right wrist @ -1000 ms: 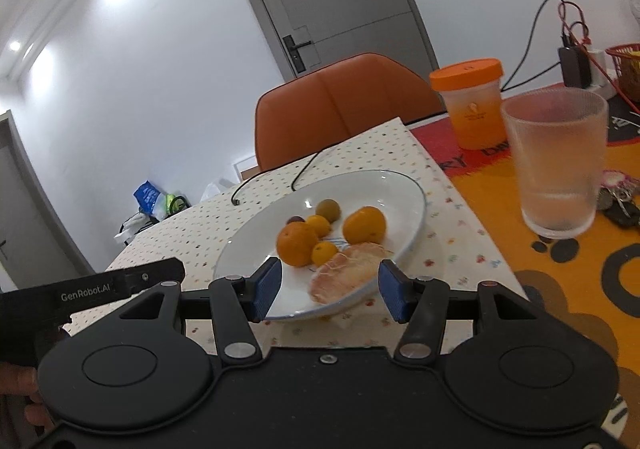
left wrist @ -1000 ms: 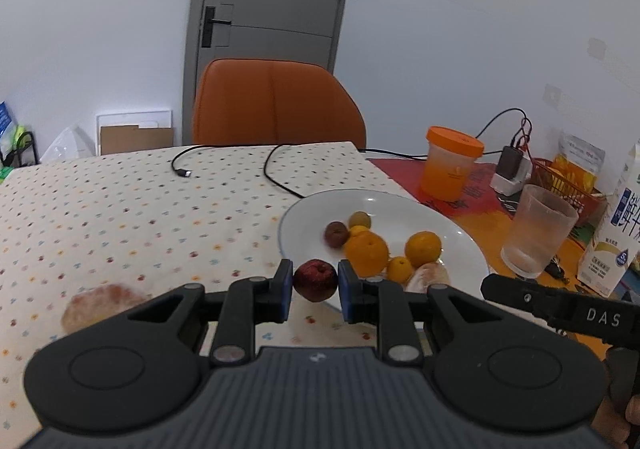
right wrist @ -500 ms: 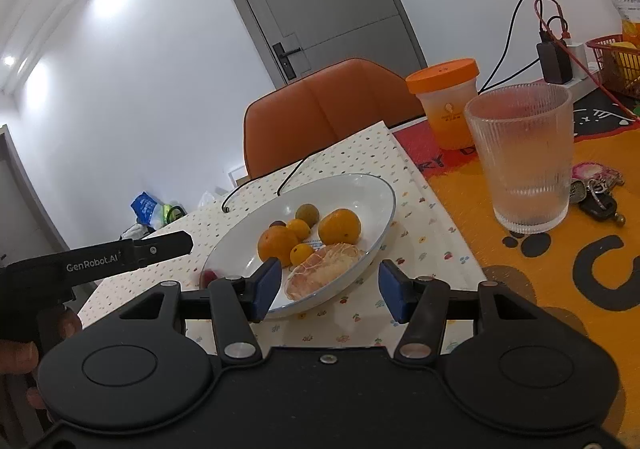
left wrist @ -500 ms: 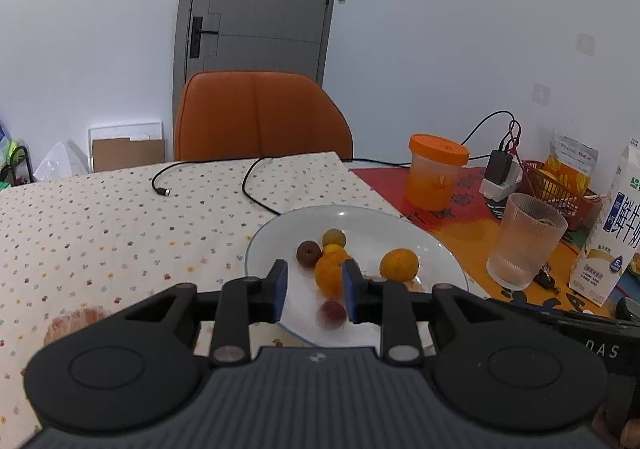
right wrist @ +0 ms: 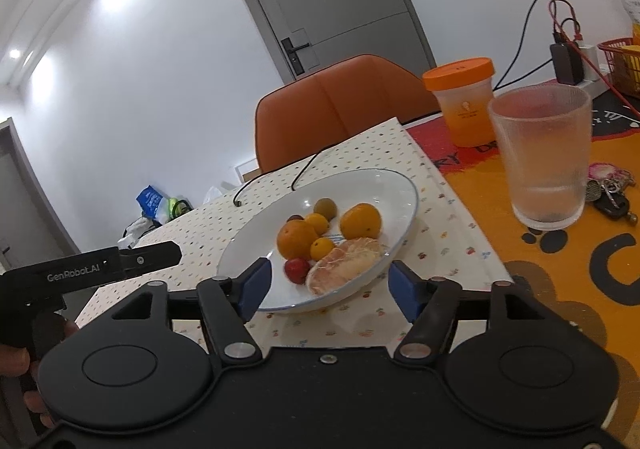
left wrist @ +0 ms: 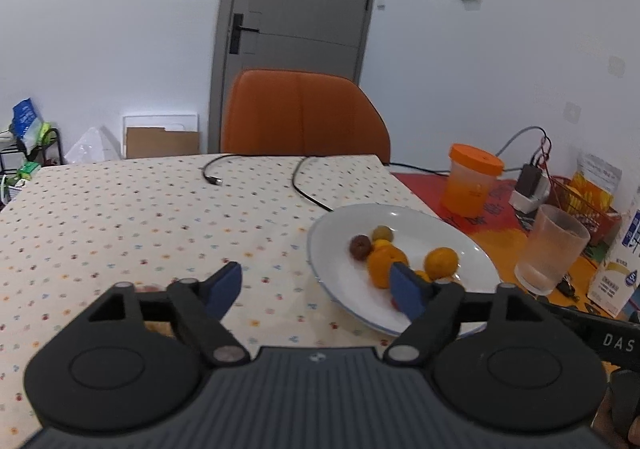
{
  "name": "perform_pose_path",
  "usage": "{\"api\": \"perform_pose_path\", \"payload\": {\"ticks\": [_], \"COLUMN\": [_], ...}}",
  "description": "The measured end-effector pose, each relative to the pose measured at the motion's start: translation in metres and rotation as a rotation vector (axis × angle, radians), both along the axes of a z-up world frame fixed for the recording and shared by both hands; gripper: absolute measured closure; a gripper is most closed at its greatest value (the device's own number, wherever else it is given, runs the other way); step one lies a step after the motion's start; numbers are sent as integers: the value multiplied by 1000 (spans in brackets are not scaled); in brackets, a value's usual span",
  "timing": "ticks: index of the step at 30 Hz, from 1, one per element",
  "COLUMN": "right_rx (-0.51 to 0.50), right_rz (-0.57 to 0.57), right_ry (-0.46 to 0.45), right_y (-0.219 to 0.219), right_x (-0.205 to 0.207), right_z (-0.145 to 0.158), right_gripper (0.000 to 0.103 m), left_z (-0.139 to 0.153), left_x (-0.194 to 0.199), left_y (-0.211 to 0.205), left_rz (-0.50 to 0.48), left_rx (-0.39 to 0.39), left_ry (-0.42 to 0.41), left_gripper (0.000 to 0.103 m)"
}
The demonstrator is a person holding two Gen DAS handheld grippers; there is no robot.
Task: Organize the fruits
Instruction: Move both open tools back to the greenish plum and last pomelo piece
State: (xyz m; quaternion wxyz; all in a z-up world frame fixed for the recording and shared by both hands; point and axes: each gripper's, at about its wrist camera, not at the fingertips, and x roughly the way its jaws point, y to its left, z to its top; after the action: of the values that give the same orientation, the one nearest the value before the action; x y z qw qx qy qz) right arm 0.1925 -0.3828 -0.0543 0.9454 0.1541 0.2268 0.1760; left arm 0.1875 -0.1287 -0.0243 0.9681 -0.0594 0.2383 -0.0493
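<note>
Left gripper (left wrist: 316,287): jaws spread, empty.
Right gripper (right wrist: 329,284): jaws spread, empty.
Red fruit (right wrist: 297,269): on plate (right wrist: 384,185), 11 o'clock of right gripper.

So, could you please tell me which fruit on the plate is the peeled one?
The pale pink segmented fruit at the near rim of the white plate, beside the small red fruit. The round orange ones behind it have their skins on.

left wrist view looking over tablecloth toward door, right wrist view low and close from plate's right, both share white plate (left wrist: 332,277) (right wrist: 248,261), orange chair (left wrist: 304,117) (right wrist: 340,105)
</note>
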Motion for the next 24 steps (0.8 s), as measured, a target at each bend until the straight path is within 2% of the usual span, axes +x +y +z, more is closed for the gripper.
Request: {"api": "perform_pose_path", "payload": {"ticks": [1, 7, 9, 13, 24], "right_rx": [-7, -32, -43, -60, -97], "right_rz": [0, 19, 28, 42, 63], "right_ry": [-2, -4, -4, -8, -3], "right_y": [3, 21, 28, 41, 74], "right_x": [0, -2, -2, -4, -4], "right_z": [1, 6, 8, 9, 14], "right_gripper": [27, 15, 8, 0, 0], "left_z": [0, 0, -1, -5, -13], "left_x": [-1, -12, -14, -19, -32], "left_y": [4, 28, 38, 54, 96], "left_rz": [5, 44, 61, 93, 157], "left_rx": [-1, -22, -28, -48, -91], "left_ry": [-2, -6, -5, 6, 16], "left_gripper": [19, 11, 10, 9, 9]}}
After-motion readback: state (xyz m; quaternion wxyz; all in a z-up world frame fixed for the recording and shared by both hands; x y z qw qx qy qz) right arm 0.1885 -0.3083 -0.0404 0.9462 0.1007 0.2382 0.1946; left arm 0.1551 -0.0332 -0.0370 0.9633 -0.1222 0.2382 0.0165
